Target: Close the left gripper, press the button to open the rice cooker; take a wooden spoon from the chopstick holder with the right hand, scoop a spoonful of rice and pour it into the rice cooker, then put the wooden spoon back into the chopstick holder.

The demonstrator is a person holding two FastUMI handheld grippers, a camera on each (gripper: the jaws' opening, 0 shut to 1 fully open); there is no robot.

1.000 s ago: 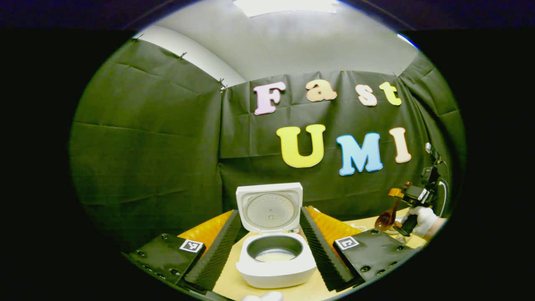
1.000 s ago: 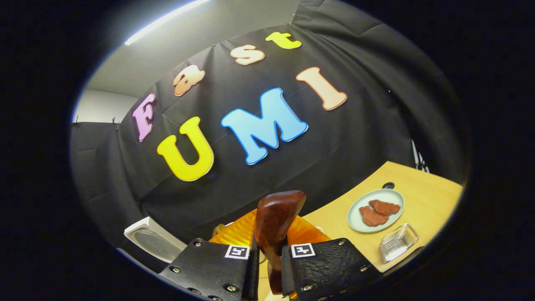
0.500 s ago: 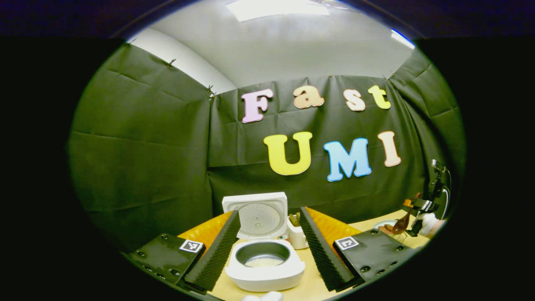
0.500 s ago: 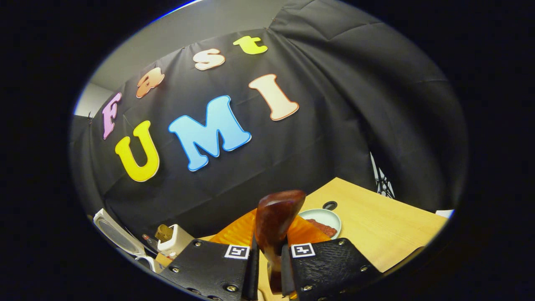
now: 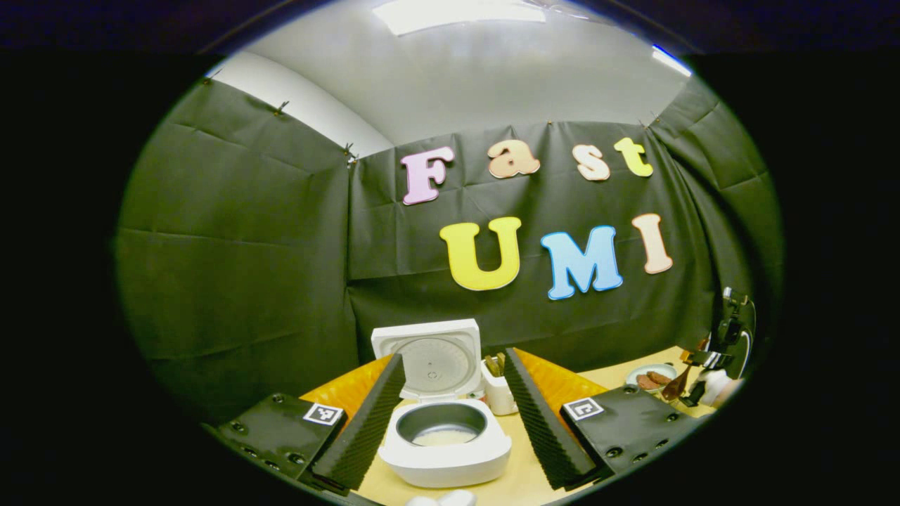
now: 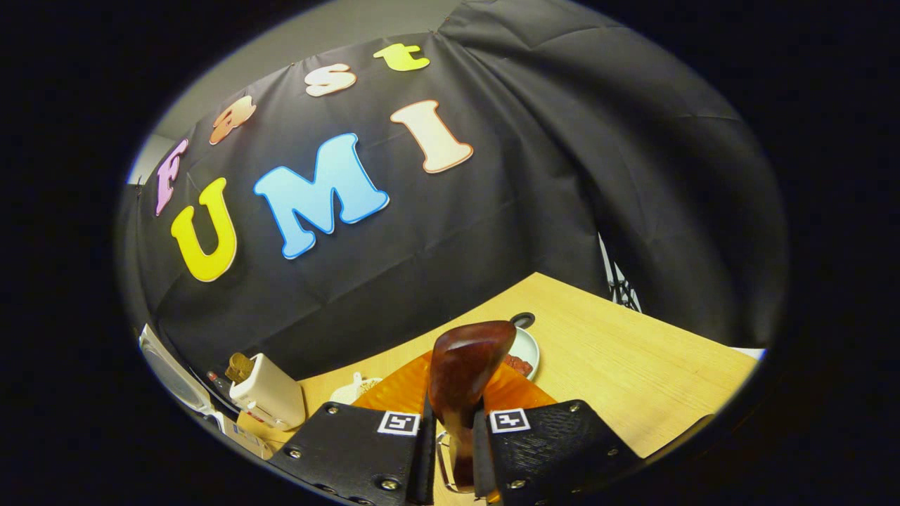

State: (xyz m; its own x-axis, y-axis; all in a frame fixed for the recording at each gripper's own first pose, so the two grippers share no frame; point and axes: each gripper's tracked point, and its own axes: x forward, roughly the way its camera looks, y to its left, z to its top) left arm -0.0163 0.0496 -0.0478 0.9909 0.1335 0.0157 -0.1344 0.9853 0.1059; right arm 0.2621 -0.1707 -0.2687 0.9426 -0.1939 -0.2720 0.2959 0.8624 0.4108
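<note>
The white rice cooker (image 5: 444,450) stands open on the table, lid (image 5: 429,358) upright and a little rice in the pot. My left gripper (image 5: 453,360) is open, its fingers wide apart either side of the cooker and short of it. Behind the cooker's right side stands the white chopstick holder (image 5: 498,395) with utensils in it. My right gripper (image 6: 453,422) is shut on the handle of the dark wooden spoon (image 6: 470,358), bowl pointing up. At the far right of the left gripper view, the right gripper (image 5: 703,379) carries the spoon (image 5: 678,385) low over the table.
A pale plate (image 6: 527,349) with red pieces lies just beyond the spoon. The chopstick holder (image 6: 271,390) and cooker lid (image 6: 165,369) sit at lower left, a small white dish (image 6: 355,386) beside them. The wooden table (image 6: 633,372) stretches right.
My right gripper has carried the spoon rightward and lower, away from the cooker; its view has swung toward the table's right side. My left gripper has drawn back slightly.
</note>
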